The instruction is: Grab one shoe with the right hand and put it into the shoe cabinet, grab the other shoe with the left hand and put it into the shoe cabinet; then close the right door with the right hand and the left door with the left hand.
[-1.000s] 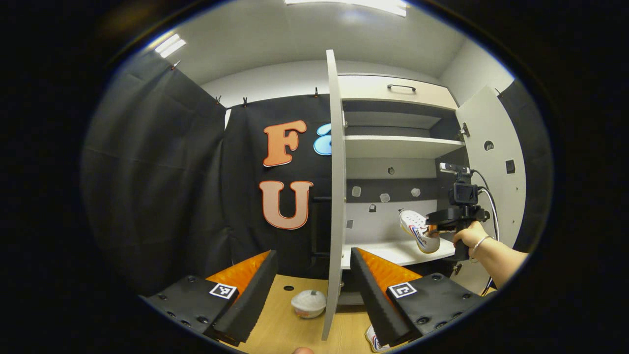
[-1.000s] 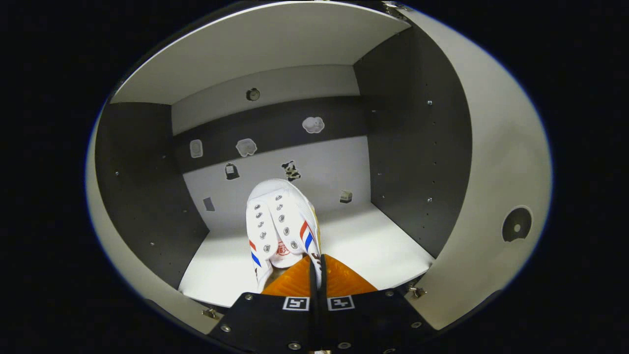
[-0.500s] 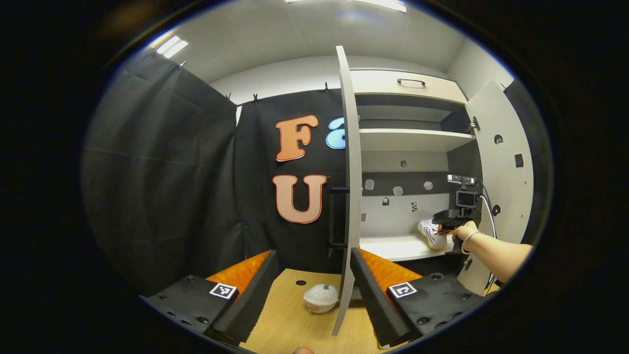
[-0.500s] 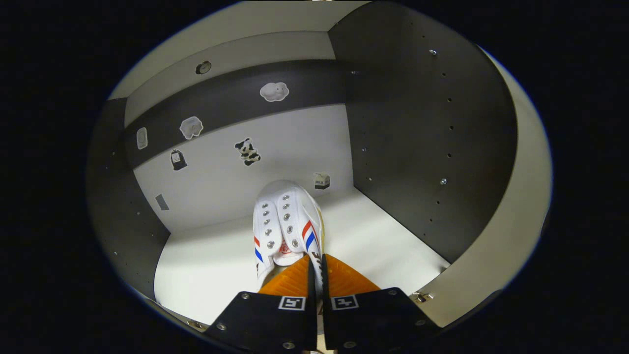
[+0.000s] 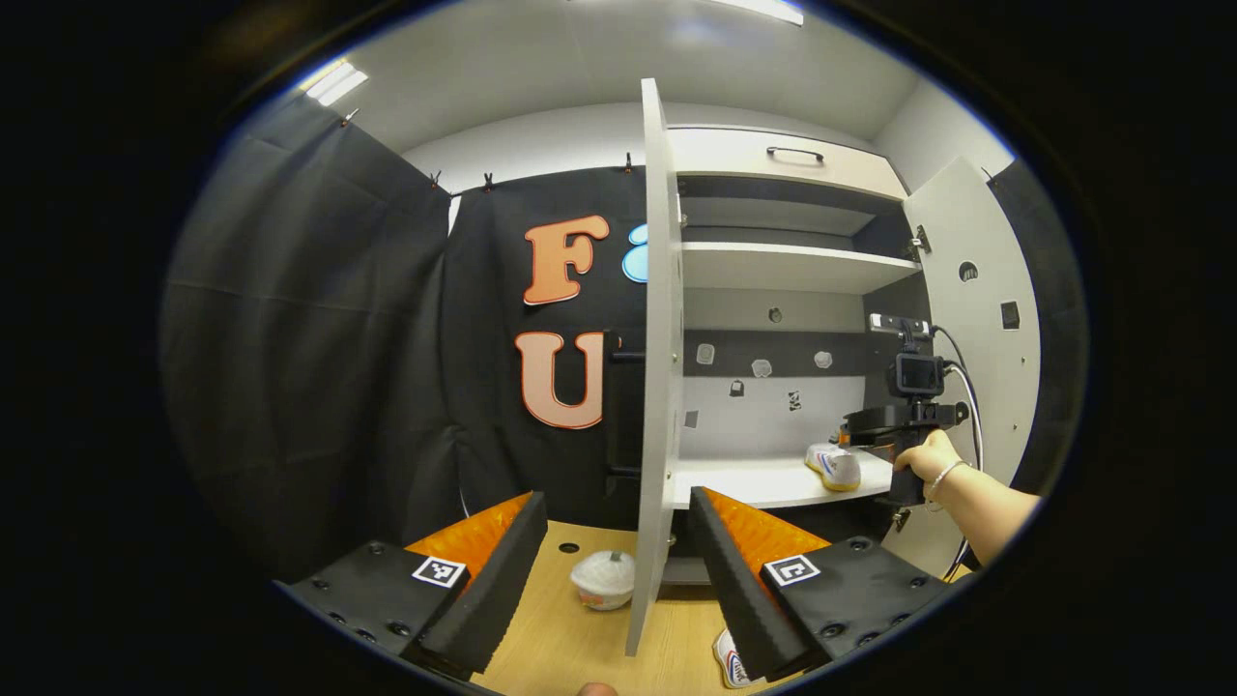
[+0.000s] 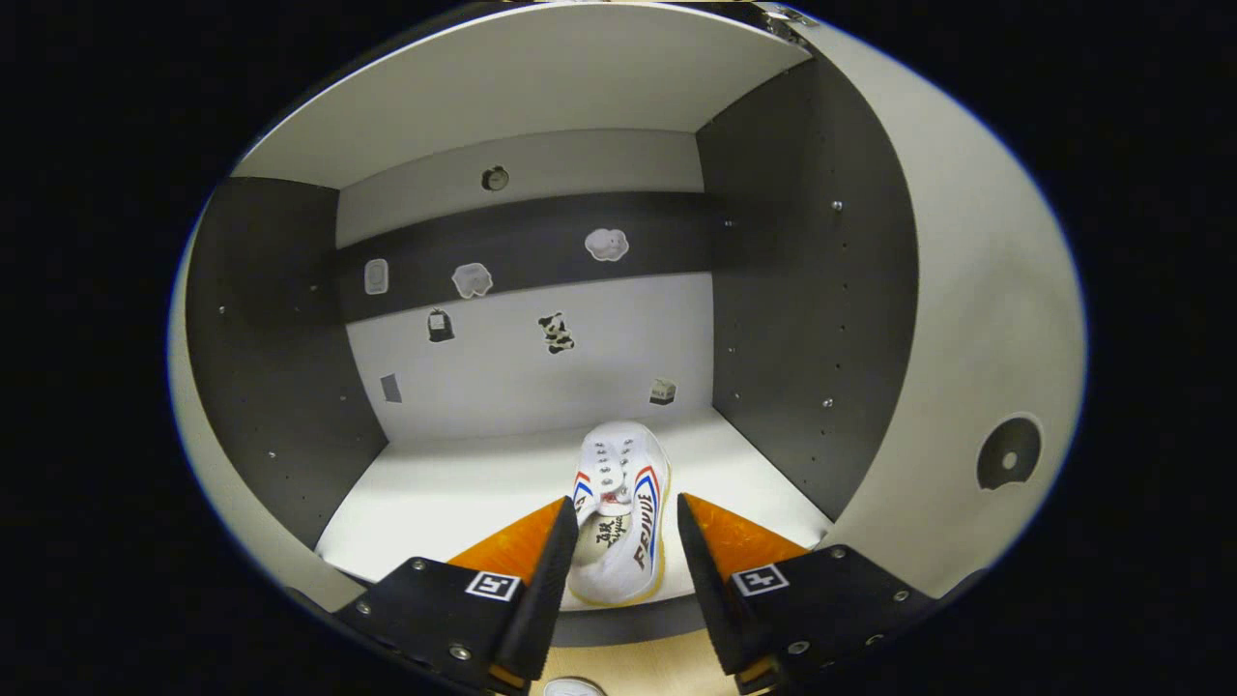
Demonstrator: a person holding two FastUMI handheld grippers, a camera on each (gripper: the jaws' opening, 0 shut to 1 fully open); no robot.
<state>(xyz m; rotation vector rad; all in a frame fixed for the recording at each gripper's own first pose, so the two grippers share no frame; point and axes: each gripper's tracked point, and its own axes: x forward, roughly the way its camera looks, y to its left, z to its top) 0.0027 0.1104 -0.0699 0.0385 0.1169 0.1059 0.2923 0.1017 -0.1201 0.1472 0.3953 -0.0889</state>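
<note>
One white shoe (image 6: pixel 618 527) with red and blue stripes lies flat on the lower shelf (image 6: pixel 454 488) of the shoe cabinet, toe toward the back panel, near the front edge and closer to the right inner wall. The right gripper (image 6: pixel 614 556) hangs just in front of it with its jaws spread apart, a finger on each side of the heel and neither pressing on the shoe. In the left gripper view that same shoe (image 5: pixel 836 466) sits at the shelf's right end, just beside the right gripper (image 5: pixel 875 430) and the hand (image 5: pixel 926 459) that holds it. The other shoe (image 5: pixel 733 665) rests on the wooden floor (image 5: pixel 580 648) below the cabinet, mostly hidden behind a finger of the left gripper (image 5: pixel 614 570), whose jaws stand wide open and empty. Between those fingers the left door (image 5: pixel 652 367) shows edge-on, swung out toward the camera, while the right door (image 5: pixel 976 319) stands open at the far side. A small white cup (image 5: pixel 604 580) sits on the floor just left of the left door's lower edge.
</note>
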